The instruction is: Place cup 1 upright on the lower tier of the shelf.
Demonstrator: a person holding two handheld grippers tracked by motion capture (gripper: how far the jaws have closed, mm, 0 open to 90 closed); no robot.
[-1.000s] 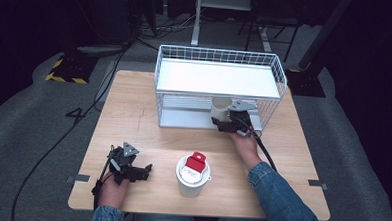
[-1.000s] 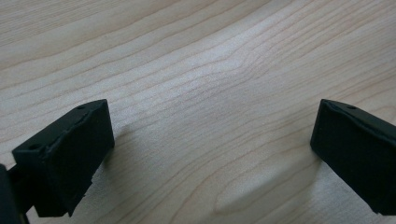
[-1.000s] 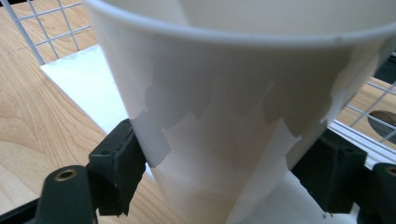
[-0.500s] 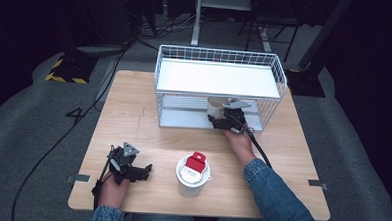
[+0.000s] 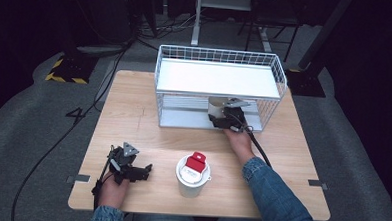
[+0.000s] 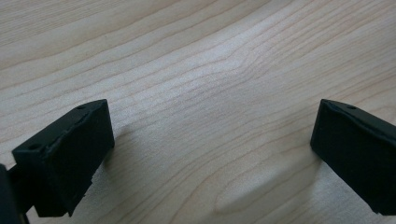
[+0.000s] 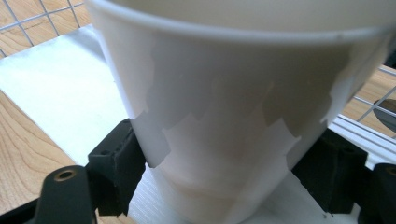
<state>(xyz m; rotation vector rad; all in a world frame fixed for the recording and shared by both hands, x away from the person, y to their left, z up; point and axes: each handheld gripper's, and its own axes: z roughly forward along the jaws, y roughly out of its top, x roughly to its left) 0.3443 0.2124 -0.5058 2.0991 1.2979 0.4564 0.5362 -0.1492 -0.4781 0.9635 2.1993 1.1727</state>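
High view first: the white wire-mesh rack (image 5: 220, 86) with its flat white top shelf serves as the landmark, standing at the far middle of the pale wooden table (image 5: 133, 123). Under that shelf, on the rack's lower white tray near its right front edge, sits a plain white paper cup (image 5: 215, 108), and the right gripper (image 5: 225, 118) reaches in from the open front to meet it. In the right gripper view the cup (image 7: 233, 126) stands upright between the two black jaws, which press against its lower wall on either side, so the tongs are clamped on the cup. Gripping low on the tapered body probably keeps the hold steady and lets the rim pass beneath the shelf, whether the cup is being set down there or drawn out; which of the two I cannot tell.

Well in front of the rack, near the table's front edge, stands a second white cup with a lid and a red tab on top (image 5: 193, 173). It stands apart from both hands and probably waits its turn.

To the front left of the rack, well apart from it, the left gripper (image 5: 131, 168) rests near the table's front left corner. The left gripper view shows its jaws spread wide over bare wood grain (image 6: 210, 93) with nothing between them, which suggests it is parked out of the way.

Counted: two cups, one rack, two grippers, one table.
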